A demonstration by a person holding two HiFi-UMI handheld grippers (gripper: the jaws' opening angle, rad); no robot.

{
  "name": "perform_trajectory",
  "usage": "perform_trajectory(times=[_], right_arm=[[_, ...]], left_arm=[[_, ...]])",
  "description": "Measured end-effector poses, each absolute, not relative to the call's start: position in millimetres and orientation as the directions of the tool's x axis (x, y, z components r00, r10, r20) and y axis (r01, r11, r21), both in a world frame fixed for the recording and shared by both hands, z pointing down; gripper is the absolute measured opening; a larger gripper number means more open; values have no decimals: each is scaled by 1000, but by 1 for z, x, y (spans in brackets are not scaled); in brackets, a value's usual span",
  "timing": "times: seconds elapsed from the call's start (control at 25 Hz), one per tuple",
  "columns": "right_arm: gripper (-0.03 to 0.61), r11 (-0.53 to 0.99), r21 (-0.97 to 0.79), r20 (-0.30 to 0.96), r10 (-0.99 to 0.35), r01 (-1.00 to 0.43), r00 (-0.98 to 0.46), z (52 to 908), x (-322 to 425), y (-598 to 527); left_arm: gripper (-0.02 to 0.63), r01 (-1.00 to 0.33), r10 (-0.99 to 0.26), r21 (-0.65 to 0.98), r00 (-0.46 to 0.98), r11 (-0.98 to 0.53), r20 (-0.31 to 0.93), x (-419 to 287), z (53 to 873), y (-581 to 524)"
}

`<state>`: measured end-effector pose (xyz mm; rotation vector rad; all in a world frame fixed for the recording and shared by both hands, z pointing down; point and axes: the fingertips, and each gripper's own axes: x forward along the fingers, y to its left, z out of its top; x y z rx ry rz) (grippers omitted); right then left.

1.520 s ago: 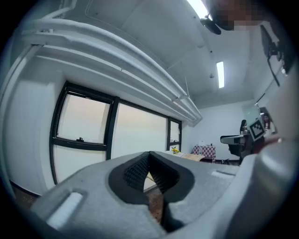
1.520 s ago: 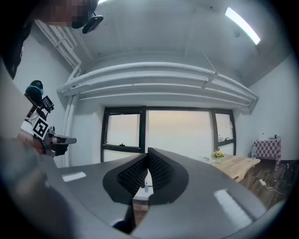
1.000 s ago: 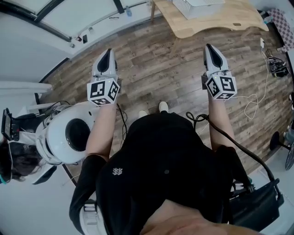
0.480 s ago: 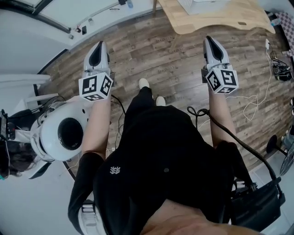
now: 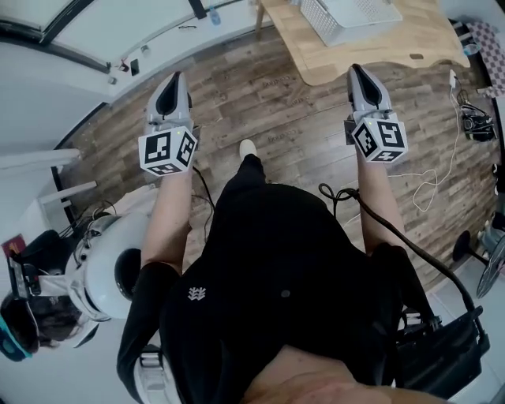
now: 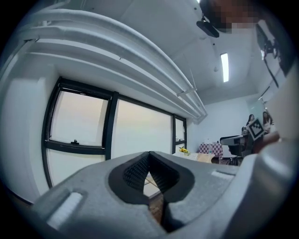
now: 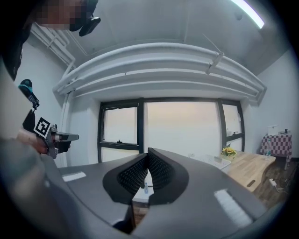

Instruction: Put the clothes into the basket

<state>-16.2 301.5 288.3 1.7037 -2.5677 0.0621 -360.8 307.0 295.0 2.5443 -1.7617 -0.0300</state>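
A white mesh basket [image 5: 347, 11] stands on the wooden table [image 5: 394, 47] at the top edge of the head view. No clothes show in any view. My left gripper [image 5: 172, 82] is held out over the plank floor, shut and empty. My right gripper [image 5: 359, 76] is held level with it, near the table's front edge, also shut with nothing in it. In the left gripper view the left gripper [image 6: 149, 157] points at the windows and ceiling with its jaws closed together. The right gripper [image 7: 148, 154] shows the same closed jaws in the right gripper view.
A round white machine [image 5: 110, 268] sits low at the left beside a person wearing a headset [image 5: 24, 331]. White cables [image 5: 430, 185] trail over the floor at right, and a black bag [image 5: 442, 355] hangs at the lower right. A window wall [image 7: 177, 130] lies ahead.
I have stepped forward: the table and basket have come nearer and the white machine has slid down and left. Both grippers stay shut and held out.
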Motion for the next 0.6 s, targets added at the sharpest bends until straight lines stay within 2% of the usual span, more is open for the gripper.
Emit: perform_trajectory(times=[0.4,0.6], right_arm=[[-2,327,27,47,-944,-945,-325,264,-63,185],[-2,310,48,74,-949,-949,-306,267,-70,155]], left_arm=[[0,-900,-901,36,434,-434,4,-397,283,176],[1,-894,-895,49,447,-446,5,-403,290,127]])
